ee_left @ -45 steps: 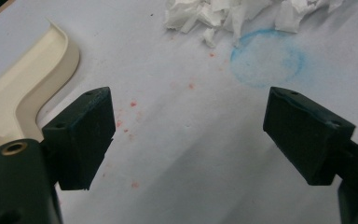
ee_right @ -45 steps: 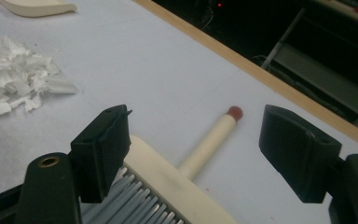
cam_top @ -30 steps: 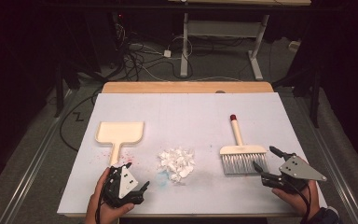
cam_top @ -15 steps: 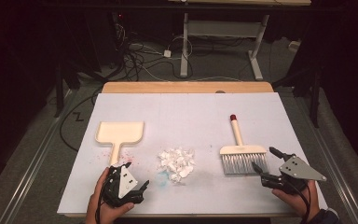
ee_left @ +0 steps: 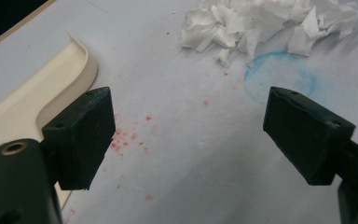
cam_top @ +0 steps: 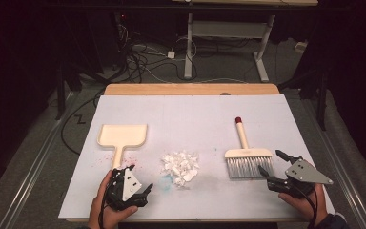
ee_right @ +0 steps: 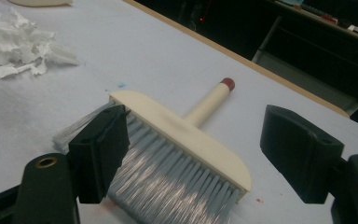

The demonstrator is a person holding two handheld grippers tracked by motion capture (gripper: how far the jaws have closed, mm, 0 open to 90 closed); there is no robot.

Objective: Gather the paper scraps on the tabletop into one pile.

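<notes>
Both grippers are released: the left gripper (cam_top: pixel 132 187) sits at the dustpan (cam_top: pixel 122 137) handle, the right gripper (cam_top: pixel 272 168) beside the brush (cam_top: pixel 246 157) bristles. Paper scraps (cam_top: pixel 180 167) lie between them on the worktop (cam_top: pixel 190 114). Risk — gripping bristles instead of the handle lets the brush slip.

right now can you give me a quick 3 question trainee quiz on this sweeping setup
1. True or false: the left gripper holds the cream plastic dustpan.
2. What lies between the dustpan and the cream hand brush with grey bristles?
A. pile of torn white paper scraps
B. a sponge
C. a cup
3. Fill in: the brush handle ends in a ___ tip.

Key
1. False; its jaws stand open beside the dustpan's handle.
2. A
3. Red. The right gripper is open near the bristles.
</notes>
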